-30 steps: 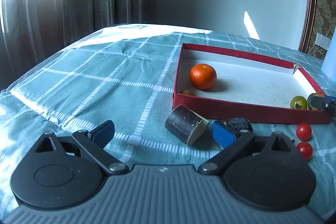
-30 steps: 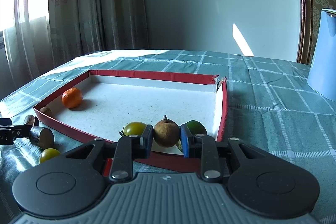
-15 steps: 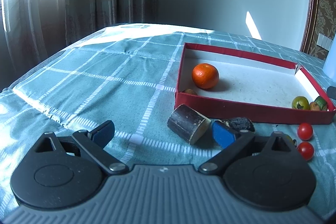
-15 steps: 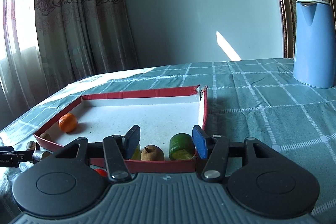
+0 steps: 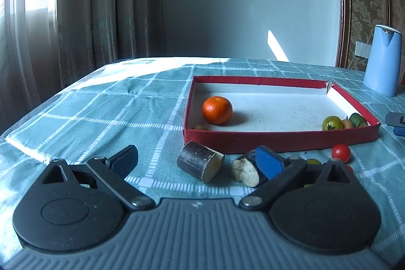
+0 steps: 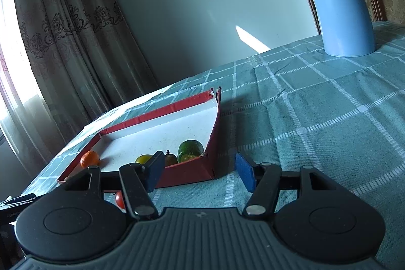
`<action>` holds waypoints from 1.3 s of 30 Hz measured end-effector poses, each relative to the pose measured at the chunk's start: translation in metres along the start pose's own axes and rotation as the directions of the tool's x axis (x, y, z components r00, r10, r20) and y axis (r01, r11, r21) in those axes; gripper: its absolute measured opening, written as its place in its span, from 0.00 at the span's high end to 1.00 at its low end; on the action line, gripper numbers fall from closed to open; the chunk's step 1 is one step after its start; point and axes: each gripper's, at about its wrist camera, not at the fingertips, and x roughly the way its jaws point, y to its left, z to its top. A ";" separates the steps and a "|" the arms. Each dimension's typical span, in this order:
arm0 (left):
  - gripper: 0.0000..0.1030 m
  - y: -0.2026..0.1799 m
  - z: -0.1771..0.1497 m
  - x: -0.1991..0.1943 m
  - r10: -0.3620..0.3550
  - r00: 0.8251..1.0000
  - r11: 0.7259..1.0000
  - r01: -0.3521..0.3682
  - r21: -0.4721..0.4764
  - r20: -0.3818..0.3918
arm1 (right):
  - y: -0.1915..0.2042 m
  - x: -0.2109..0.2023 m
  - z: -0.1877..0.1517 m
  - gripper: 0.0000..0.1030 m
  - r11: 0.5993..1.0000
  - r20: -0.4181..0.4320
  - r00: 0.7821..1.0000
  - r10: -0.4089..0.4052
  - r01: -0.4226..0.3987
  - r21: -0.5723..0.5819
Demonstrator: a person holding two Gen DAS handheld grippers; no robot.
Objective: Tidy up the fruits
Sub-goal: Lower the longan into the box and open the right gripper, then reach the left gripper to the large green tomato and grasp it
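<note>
A red tray (image 5: 278, 142) with a white floor holds an orange (image 5: 217, 110), a yellow-green tomato (image 5: 332, 123), a brown fruit and a green fruit (image 5: 358, 119). In front of the tray lie a dark sugarcane piece (image 5: 200, 161), a second cut piece (image 5: 245, 170) and red cherry tomatoes (image 5: 341, 153). My left gripper (image 5: 197, 163) is open and empty, low over the cloth around the sugarcane pieces. My right gripper (image 6: 198, 172) is open and empty, tilted, near the tray's front right corner (image 6: 210, 163). The green fruit (image 6: 190, 150) and orange (image 6: 89, 159) also show there.
A blue kettle (image 6: 340, 6) stands on the checked teal tablecloth (image 6: 316, 113) at the far right; it also shows in the left wrist view (image 5: 383, 60). Curtains hang behind the table at the left. A small brown fruit (image 5: 201, 128) sits in the tray's near left corner.
My right gripper opened, left the brown fruit in the tray, then pulled back, rose and tilted. My left gripper shifted slightly, still open around the sugarcane.
</note>
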 end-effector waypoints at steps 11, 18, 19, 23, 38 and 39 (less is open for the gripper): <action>0.04 -0.032 0.000 -0.011 -0.051 0.997 0.988 0.043 0.145 0.050 | -0.005 0.002 -0.001 0.37 1.000 -0.018 1.000 0.006 -0.005 0.030; 0.03 -0.061 -0.003 -0.018 -0.153 0.986 0.963 0.135 0.233 0.061 | -0.006 0.004 0.000 0.37 0.999 -0.029 1.000 0.012 -0.011 0.035; 0.03 -0.065 -0.003 -0.019 -0.163 0.985 0.958 0.143 0.249 0.061 | -0.006 0.004 0.000 0.37 0.999 -0.029 0.999 0.012 -0.011 0.035; 0.11 -0.082 -0.003 -0.014 -0.199 0.979 0.938 0.180 0.298 0.036 | -0.005 0.003 0.000 0.37 0.999 -0.029 0.999 0.013 -0.012 0.036; 0.51 -0.091 -0.006 0.003 -0.252 0.961 0.923 0.273 0.270 -0.109 | -0.006 0.004 0.000 0.30 0.999 -0.037 0.999 0.017 -0.016 0.040; 0.54 -0.091 -0.006 0.004 -0.248 0.962 0.924 0.270 0.270 -0.113 | -0.006 0.004 0.000 0.30 0.999 -0.036 0.999 0.018 -0.017 0.039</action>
